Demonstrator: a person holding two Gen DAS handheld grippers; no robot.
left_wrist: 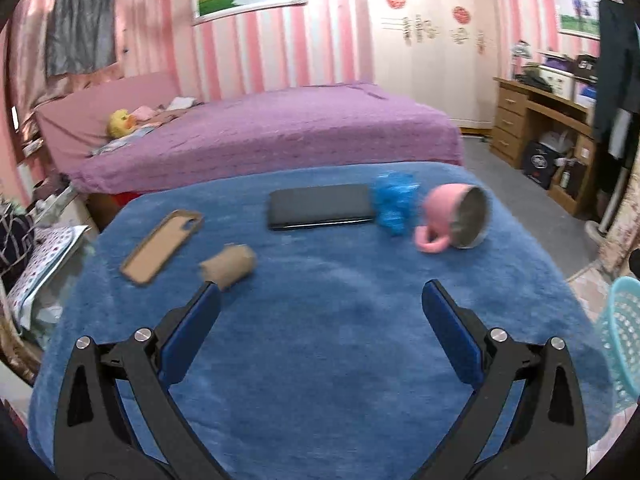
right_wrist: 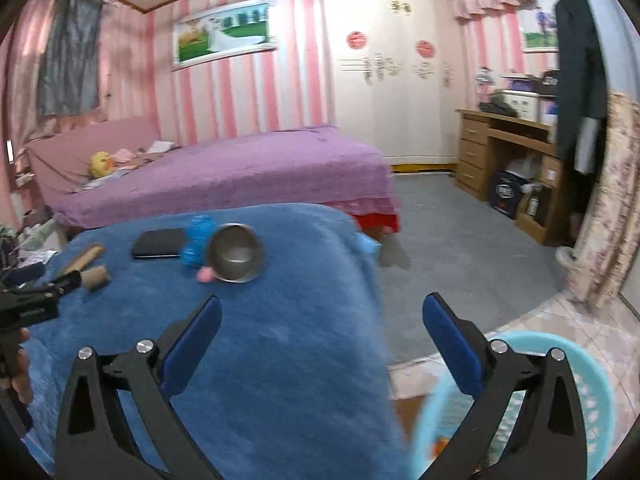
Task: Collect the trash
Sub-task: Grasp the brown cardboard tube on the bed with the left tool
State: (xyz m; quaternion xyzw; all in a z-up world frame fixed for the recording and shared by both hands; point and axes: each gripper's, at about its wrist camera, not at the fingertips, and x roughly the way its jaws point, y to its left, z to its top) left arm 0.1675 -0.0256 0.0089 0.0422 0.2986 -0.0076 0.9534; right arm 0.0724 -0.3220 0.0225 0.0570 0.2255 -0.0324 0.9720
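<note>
Nearest in each wrist view, both tools are seen with jaws spread wide and nothing between the blue pads: the left gripper [left_wrist: 320,300] is held over bare blue blanket [left_wrist: 320,360], and the right gripper [right_wrist: 322,316] is held over the table's right edge, above the turquoise basket [right_wrist: 592,392] that stands on the floor, with something small and orange glimpsed inside. Just beyond the left tool's left finger lies a brown cardboard roll [left_wrist: 229,266], which is judged to be the next piece of trash; being round and light, it could be nudged by a pad and rolled away, or crushed if clamped hard. Beside it a tan phone case [left_wrist: 162,246] rests flat and could be taken by mistake. Further off a black phone [left_wrist: 320,208], a crumpled blue wad [left_wrist: 394,206] and a tipped pink mug [left_wrist: 456,216] are crowded together; the wad touches the phone and sits just beside the mug, so a reach for it could drag the phone or set the mug rolling toward the table edge. Blur in both views suggests quick motion, by which misjudged closing is made likelier
</note>
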